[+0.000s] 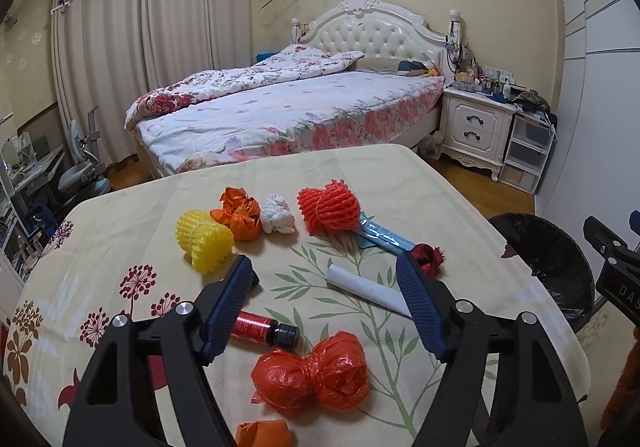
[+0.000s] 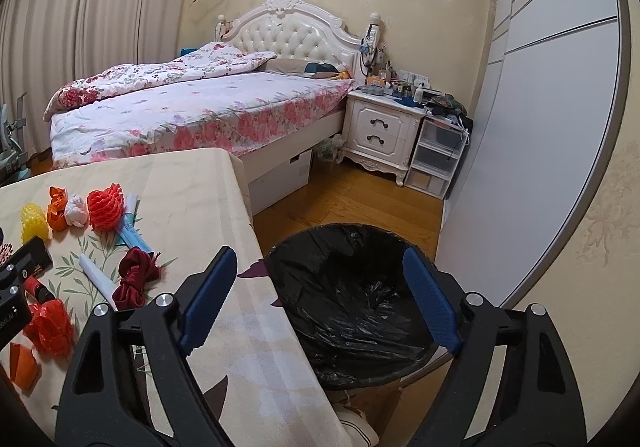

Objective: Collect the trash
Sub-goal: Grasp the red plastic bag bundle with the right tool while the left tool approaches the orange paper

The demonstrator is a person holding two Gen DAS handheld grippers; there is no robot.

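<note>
Trash lies scattered on the floral tablecloth (image 1: 132,215). Left gripper (image 1: 324,267) hovers with jaws apart, empty, above a red bottle (image 1: 260,329), long axis left-right, black cap pointing right. Right gripper (image 2: 320,267), jaws wide and empty, hangs over the black-lined bin (image 2: 352,287) beside the table

1. My left gripper's finger (image 1: 224,311) hides the red bottle's (image 1: 256,328) base.
2. The orange scrap (image 1: 262,434) is cut off at the frame's bottom edge.
3. Nightstand clutter (image 2: 404,89), upper right, is too small to identify.
4. The bin's (image 2: 360,287) bottom is lost in black liner.
</note>
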